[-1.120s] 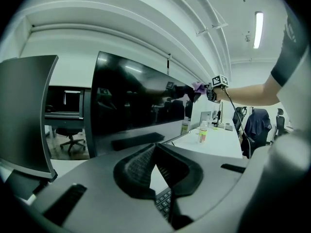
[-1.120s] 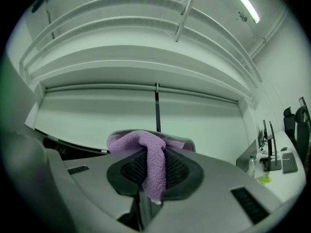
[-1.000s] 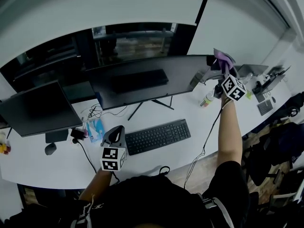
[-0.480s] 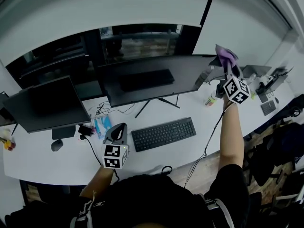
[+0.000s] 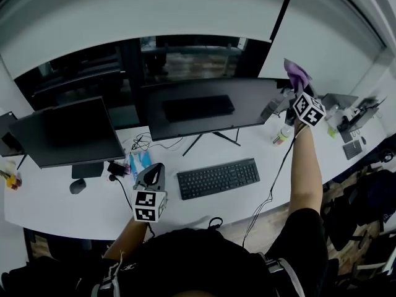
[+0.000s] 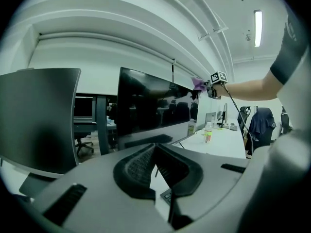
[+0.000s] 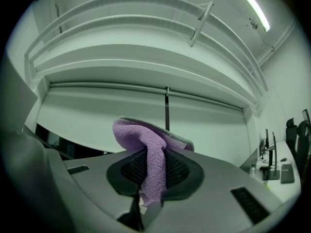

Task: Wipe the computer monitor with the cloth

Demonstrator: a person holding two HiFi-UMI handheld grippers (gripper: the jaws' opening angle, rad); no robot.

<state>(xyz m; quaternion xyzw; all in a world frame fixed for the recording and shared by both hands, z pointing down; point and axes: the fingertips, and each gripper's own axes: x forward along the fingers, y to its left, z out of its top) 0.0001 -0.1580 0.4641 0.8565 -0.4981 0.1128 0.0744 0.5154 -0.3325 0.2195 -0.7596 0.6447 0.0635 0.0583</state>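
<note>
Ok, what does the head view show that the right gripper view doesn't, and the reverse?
Head view only: the wide monitor, the keyboard, the left gripper low by the desk's front edge, and the right gripper up at the monitor's top right corner. Right gripper view only: its jaws shut on the purple cloth, which drapes over them. Both: the cloth in that gripper.

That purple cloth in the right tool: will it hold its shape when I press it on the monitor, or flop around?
Likely floppy: the cloth droops in soft folds over the right tool, whose jaws are shut on it. It is probably light, and its terry-like texture should drag rather than slip. Expect it to bunch against the monitor.
</note>
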